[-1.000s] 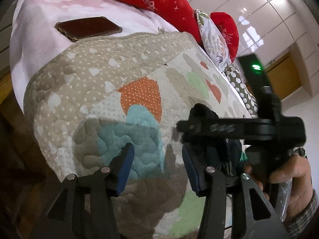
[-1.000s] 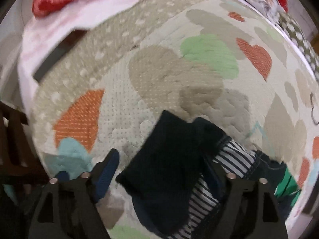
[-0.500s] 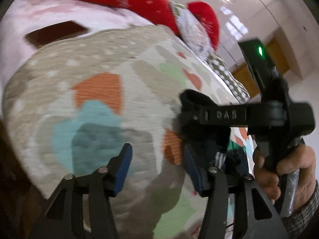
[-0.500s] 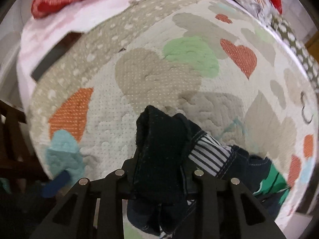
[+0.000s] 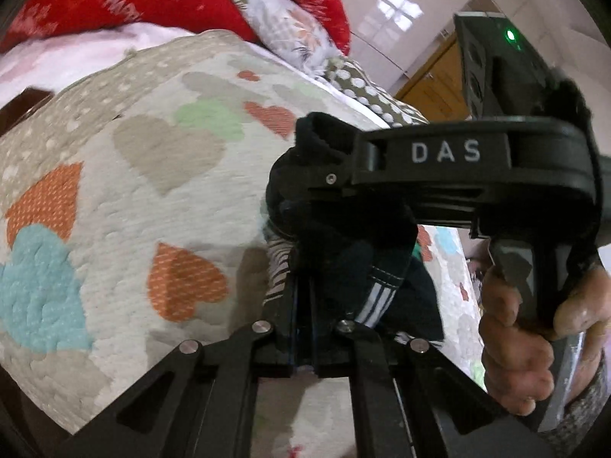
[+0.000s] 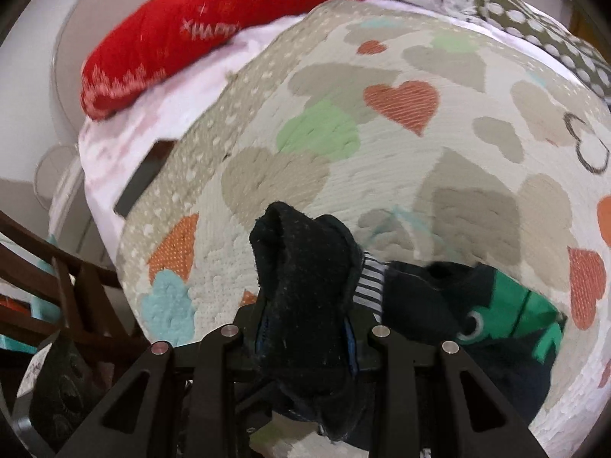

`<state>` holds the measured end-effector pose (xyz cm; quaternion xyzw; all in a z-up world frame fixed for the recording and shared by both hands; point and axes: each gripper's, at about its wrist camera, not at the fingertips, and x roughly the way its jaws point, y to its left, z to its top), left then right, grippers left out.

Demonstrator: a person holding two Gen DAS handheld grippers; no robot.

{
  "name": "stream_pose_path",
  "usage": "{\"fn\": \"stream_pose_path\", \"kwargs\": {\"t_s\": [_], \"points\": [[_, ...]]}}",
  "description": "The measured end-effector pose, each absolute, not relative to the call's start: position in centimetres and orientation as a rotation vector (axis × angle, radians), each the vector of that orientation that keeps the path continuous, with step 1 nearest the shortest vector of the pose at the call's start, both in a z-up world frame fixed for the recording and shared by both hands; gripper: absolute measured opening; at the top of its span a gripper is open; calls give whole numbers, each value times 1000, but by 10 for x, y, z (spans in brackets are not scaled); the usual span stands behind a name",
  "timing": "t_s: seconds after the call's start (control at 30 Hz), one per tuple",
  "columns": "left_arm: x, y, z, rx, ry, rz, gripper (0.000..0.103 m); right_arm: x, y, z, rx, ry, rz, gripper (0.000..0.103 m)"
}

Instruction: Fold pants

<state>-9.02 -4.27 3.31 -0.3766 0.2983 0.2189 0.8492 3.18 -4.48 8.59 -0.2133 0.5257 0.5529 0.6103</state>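
**Both grippers clamped on the bunched pants**

Now, the right hand-held gripper [image 6: 307, 337] has its jaws pinched hard on a thick wad of the dark navy fleece pants [image 6: 305, 290], and the left hand-held gripper [image 5: 303, 328] is closed too, biting the same garment low down by its black-and-white striped trim [image 5: 376, 299]. The pants sit bunched at the near edge of the bed, on the cream quilted bedspread with pastel hearts [image 6: 382, 175]. They look soft, floppy and light; they'll sag and crumple, so I'd judge the waistband or hem corners to be the better hold, spread apart. Nubbly quilt should give some friction. Far off, a red plush pillow [image 6: 183, 42].
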Motion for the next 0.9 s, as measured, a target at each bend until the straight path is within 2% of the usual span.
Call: {"fn": "stream_pose_path", "kwargs": {"t_s": [0.27, 0.47, 0.57, 0.63, 0.7, 0.9], "points": [[-45, -88, 51, -666, 700, 391, 5, 93, -111, 94, -250, 1225, 1264, 33], [-21, -111, 51, -636, 756, 336, 5, 142, -167, 78, -92, 1250, 1230, 33], [-19, -116, 53, -615, 777, 334, 9, 149, -189, 69, -76, 1229, 1219, 41], [-23, -112, 55, -606, 776, 364, 16, 154, -207, 61, -57, 1229, 1192, 50], [-26, -105, 56, -617, 772, 398, 23, 162, -226, 59, -25, 1215, 1168, 52], [-9, -82, 45, -612, 818, 494, 23, 178, -274, 84, 55, 1054, 1085, 55]]}}
